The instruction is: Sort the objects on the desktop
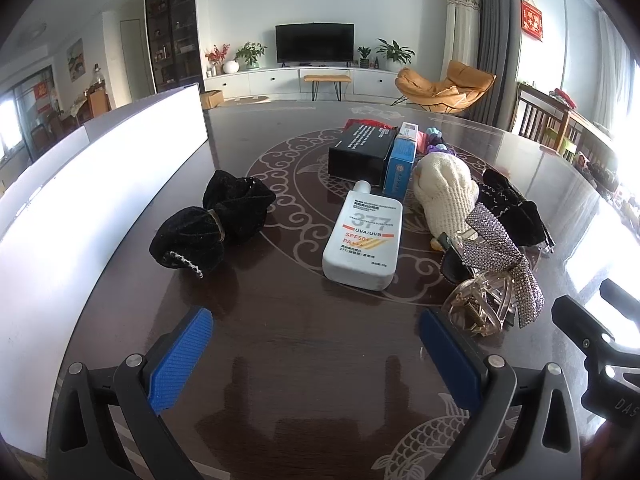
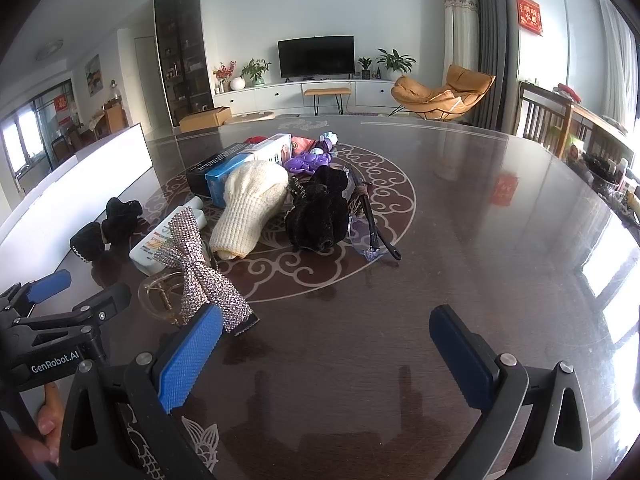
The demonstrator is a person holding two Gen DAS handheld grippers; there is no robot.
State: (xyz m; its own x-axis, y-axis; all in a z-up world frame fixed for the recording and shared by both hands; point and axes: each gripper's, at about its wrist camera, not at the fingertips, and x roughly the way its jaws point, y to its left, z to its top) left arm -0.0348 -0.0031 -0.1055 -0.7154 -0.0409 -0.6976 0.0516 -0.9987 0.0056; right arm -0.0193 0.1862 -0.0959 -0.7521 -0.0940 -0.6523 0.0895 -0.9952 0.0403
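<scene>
A pile of small objects lies on the dark patterned table [image 1: 304, 344]. A white sunscreen tube [image 1: 362, 238] lies ahead of my left gripper [image 1: 316, 322], which is open and empty above the table. A black velvet bow [image 1: 212, 224] sits to its left. A rhinestone bow [image 1: 506, 258] rests over a clear hair claw [image 1: 478, 304] by the left gripper's right finger. A cream knit piece [image 1: 444, 196], black box [image 1: 362, 148] and blue box [image 1: 400, 162] lie behind. My right gripper [image 2: 326, 322] is open and empty, with the rhinestone bow [image 2: 200, 268] at its left finger.
White boxes [image 1: 100, 184] stand along the table's left edge. In the right wrist view a black velvet scrunchie [image 2: 318, 208], glasses [image 2: 368, 224] and purple toys [image 2: 310, 160] lie mid-table. The left gripper shows at the lower left [image 2: 60, 292]. Chairs stand at the far right.
</scene>
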